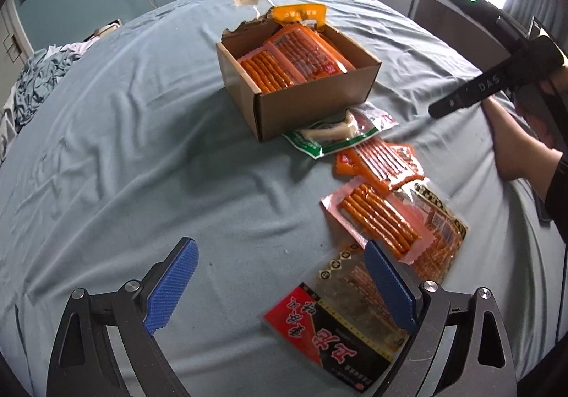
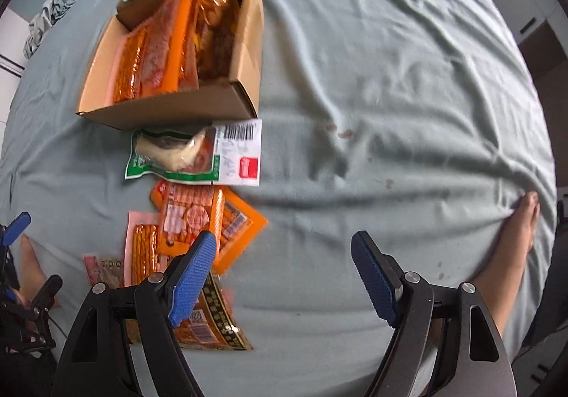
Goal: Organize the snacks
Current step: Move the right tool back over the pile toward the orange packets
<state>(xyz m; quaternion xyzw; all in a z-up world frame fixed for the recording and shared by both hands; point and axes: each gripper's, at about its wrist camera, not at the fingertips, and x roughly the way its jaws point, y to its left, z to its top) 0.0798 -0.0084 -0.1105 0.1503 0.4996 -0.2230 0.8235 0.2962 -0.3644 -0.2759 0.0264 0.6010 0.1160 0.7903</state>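
Left tool (image 1: 280,285) released, empty, red-and-black packet (image 1: 333,322) just under its right pad. Right tool (image 2: 284,276) spread wide, empty above bare bed sheet (image 2: 372,77); loose orange packet (image 2: 209,219) off its left pad, long axis running toward the cardboard box (image 2: 170,105).

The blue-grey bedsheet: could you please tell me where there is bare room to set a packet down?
The blue-grey bedsheet is bare left of the brown cardboard box and the left claw. The right wrist view shows more bare sheet right of the box. The packet row from the green-edged packet to the red-and-black packet is crowded.
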